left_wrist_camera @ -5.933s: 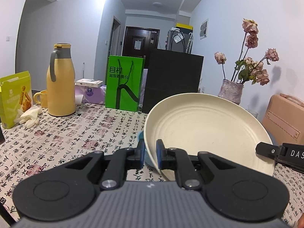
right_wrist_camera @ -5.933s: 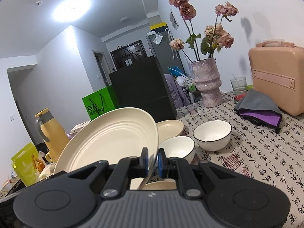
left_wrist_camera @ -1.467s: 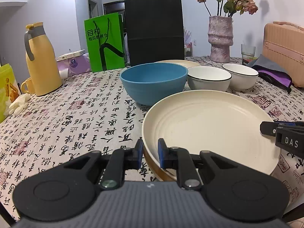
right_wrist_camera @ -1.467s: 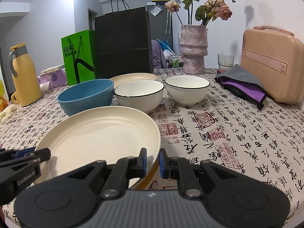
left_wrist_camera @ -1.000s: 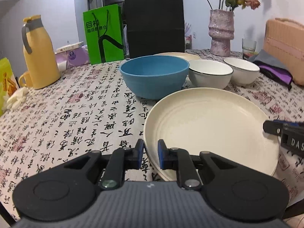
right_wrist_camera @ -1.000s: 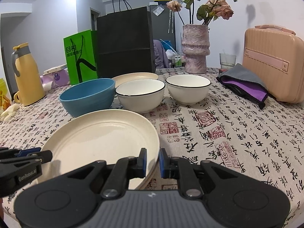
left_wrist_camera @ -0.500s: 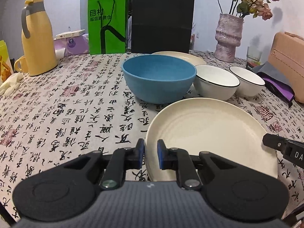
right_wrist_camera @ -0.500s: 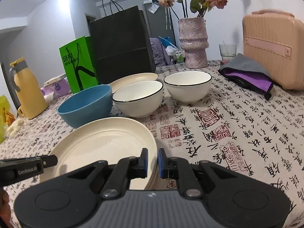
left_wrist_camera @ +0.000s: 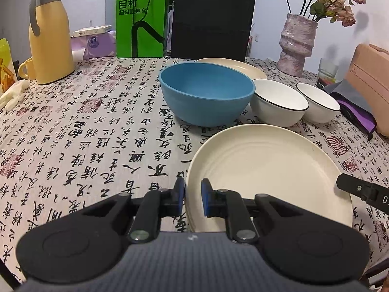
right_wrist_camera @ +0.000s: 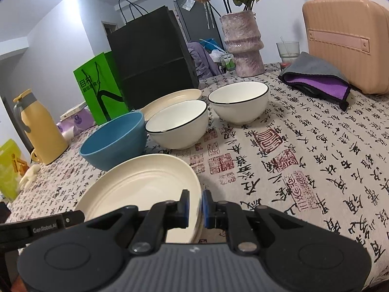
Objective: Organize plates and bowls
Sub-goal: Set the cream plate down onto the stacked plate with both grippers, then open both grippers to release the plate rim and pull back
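Plate (left_wrist_camera: 267,170) on tabletop (left_wrist_camera: 85,126) | left gripper (left_wrist_camera: 193,196) fingers clamped on near rim | right gripper (right_wrist_camera: 194,205) fingers clamped on opposite rim | blue bowl (left_wrist_camera: 206,97) just beyond

Soft indoor light, fisheye-bent edges

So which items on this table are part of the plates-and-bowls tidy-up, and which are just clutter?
Job items:
- cream plate, gripped by left gripper and right gripper
- second cream plate
- blue bowl
- two white bowls

Lying about:
- yellow jug
- green bag
- black bag
- vase
- pink case
- grey-purple cloth
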Demonstrator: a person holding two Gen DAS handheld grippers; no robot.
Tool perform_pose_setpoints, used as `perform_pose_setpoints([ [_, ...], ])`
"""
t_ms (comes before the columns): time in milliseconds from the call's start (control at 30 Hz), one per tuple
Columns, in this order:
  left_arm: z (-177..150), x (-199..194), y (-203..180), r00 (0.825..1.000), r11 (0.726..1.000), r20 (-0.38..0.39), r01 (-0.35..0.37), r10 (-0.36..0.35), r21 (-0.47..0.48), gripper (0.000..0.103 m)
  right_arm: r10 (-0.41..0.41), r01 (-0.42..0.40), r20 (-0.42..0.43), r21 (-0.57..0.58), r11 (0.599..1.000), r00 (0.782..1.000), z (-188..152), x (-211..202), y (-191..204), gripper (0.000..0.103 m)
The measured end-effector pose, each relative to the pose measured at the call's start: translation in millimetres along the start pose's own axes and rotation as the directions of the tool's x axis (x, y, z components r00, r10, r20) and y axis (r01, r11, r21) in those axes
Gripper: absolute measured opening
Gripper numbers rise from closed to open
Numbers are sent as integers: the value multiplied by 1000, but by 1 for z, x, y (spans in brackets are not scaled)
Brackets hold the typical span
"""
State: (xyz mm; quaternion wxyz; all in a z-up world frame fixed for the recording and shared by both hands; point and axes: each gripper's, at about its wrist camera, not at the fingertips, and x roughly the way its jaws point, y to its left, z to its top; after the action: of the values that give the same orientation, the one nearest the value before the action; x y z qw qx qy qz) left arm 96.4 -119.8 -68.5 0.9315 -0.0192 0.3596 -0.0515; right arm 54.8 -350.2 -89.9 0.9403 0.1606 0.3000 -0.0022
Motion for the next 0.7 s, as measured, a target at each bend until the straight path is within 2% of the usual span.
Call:
perform_pose_setpoints([
  [233,0,-1,1,1000,1000,4,8,-8,-4,16,8,-8,-5,-7,1000,1000,-1,1,-1,14],
  [333,-1,-1,6,1000,1000,7,17,-17,-21,29,22,-22,7,9,1000,1000,-1,-2,-4,16],
  [400,-1,-4,9,1000,1000,24,14,-13,-27,44,30,-31,19,24,999,999,-1,-4,-7,22],
  [433,-1,-6,11,999,999,36,15,-14,-31,47,35,-36,26,27,999,999,0,-6,-8,26],
  [500,-1,-12,15,998,999,63,21,-19,-41,61,47,-49,43,29,998,998,-1,-10,-9,33],
  [533,-1,-14,18,997,999,79,24,-20,-45,66,54,-55,51,28,998,997,-1,-12,-9,41],
  [567,-1,-17,19,995,999,95,26,-21,-46,76,59,-61,60,26,998,996,-1,-13,-9,53],
  [600,-1,-21,21,993,999,116,26,-20,-45,83,63,-65,68,24,998,996,-1,-15,-9,60],
  [633,-2,-24,22,990,999,137,23,-17,-43,86,69,-70,80,19,997,994,-1,-17,-8,73],
  [667,-3,-28,22,987,999,160,22,-16,-38,93,76,-77,89,13,997,993,-1,-19,-7,86],
  [700,-4,-32,23,983,999,183,21,-14,-34,103,84,-85,96,6,996,992,-1,-20,-5,91],
])
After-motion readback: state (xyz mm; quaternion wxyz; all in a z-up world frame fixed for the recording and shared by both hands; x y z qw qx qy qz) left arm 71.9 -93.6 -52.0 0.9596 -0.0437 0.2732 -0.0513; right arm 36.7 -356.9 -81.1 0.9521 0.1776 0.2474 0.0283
